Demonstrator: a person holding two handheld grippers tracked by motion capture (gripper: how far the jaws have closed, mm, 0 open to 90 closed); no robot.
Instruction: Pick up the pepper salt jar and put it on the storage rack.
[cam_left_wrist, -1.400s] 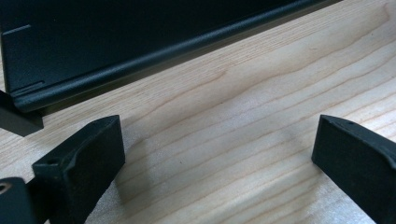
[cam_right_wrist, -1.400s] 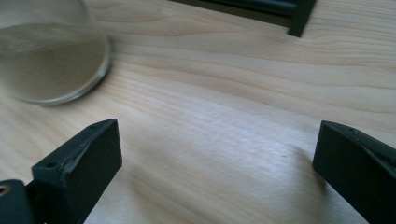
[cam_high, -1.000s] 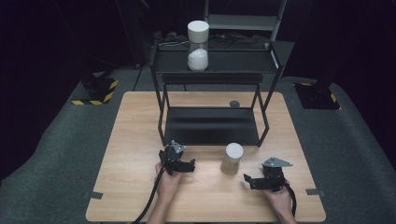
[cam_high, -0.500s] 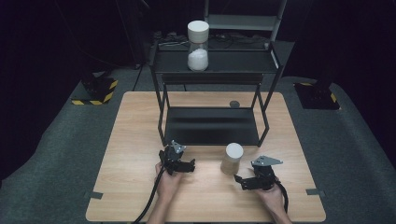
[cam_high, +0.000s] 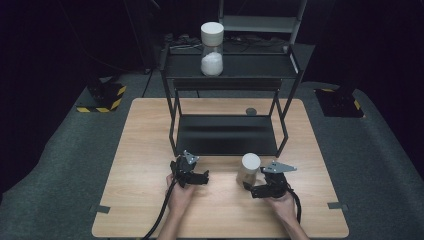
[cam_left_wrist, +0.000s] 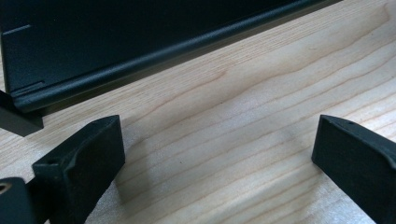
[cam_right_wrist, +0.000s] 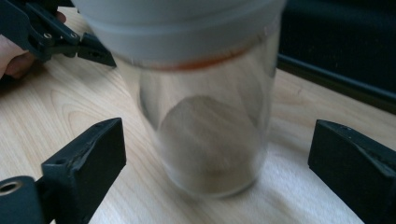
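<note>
Right tongs have just been closing around the jar, not pinching yet, lining up a grab; left tongs sit spread, idle.

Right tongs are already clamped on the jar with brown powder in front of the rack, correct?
Not clamped. In the right gripper view the right tongs stand open around the jar, jaws just closing, pads clear of the glass. It does stand before the rack.

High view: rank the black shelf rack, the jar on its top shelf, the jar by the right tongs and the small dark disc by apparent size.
1. Black shelf rack
2. Top-shelf jar
3. Jar by the right tongs, though nearer the camera, so unsure
4. Dark disc
</note>
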